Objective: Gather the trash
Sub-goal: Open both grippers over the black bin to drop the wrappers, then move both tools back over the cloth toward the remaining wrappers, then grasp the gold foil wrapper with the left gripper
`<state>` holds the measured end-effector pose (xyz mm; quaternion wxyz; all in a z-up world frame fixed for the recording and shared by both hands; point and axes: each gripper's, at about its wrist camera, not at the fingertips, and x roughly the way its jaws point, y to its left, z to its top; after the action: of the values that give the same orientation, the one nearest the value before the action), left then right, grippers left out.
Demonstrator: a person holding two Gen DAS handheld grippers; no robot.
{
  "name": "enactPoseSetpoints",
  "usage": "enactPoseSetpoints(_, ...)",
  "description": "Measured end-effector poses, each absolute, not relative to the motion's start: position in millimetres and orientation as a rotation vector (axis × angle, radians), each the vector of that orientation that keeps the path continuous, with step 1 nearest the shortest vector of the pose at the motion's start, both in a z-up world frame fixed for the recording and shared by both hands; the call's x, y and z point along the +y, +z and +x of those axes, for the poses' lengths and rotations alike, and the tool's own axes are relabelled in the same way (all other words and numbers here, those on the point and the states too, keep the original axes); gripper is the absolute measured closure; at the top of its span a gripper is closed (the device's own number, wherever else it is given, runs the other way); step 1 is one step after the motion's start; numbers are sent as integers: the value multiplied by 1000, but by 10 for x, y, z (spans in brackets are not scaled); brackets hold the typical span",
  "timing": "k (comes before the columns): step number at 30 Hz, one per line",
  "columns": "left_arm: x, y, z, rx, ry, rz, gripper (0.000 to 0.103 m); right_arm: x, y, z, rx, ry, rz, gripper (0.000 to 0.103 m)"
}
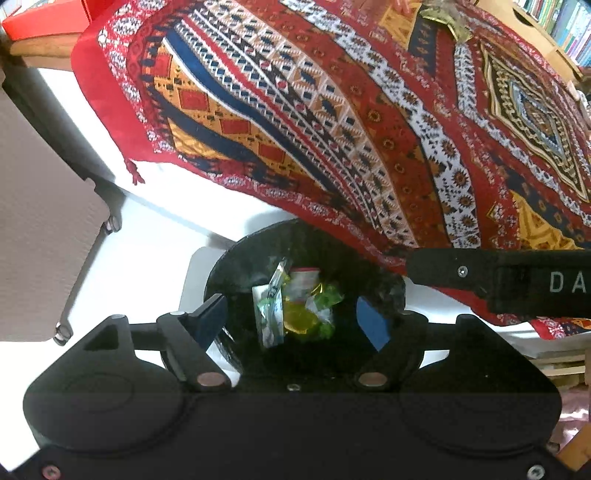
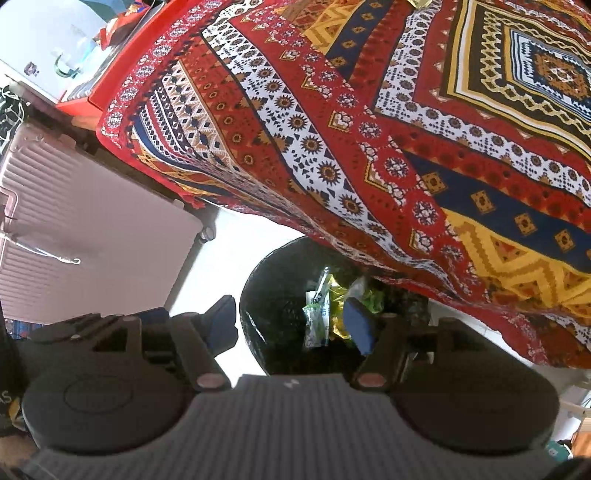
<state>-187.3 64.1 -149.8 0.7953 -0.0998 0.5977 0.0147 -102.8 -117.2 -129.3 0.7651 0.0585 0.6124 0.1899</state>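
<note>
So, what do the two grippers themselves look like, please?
Both the left gripper and the right gripper are matte black, with blue pads on the fingers and silver pivot pins. The right one's body carries white letters.

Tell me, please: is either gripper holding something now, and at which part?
Nothing is held. Left gripper and right gripper are both open above the black bin; the wrappers lie inside it.

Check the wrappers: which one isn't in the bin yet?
The crumpled gold wrapper on the patterned cloth, at the table's far end. The green, yellow and white wrappers already lie inside the black bin under both open tools.
</note>
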Motion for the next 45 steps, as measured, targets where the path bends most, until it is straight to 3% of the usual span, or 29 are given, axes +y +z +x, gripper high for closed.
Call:
enactPoseSetpoints(9, 621, -1241, -1832, 1247, 28, -224, 26, -1253, -1076, -1032, 1303, 397, 143, 25)
enactPoseSetpoints(21, 599, -70, -1280, 951, 22, -234, 16, -1526, 1, -513, 1065, 424, 185, 23)
enactPoseSetpoints(27, 500, 266, -765, 874, -6, -230, 13, -1738, 369, -150, 949, 357, 207, 22)
enactPoseSetpoints(37, -50, -98, 110, 931, -43, -312, 14, -2182, 445, 519, 898, 275, 235, 21)
enactPoseSetpoints(41, -307, -341, 403, 940, -52, -352, 33, -2347, 367, 778, 910, 263, 239, 21)
enactPoseSetpoints(45, -501, -567, 723, 970, -33, -408, 37, -2515, 217, 952, 952, 266, 244, 21)
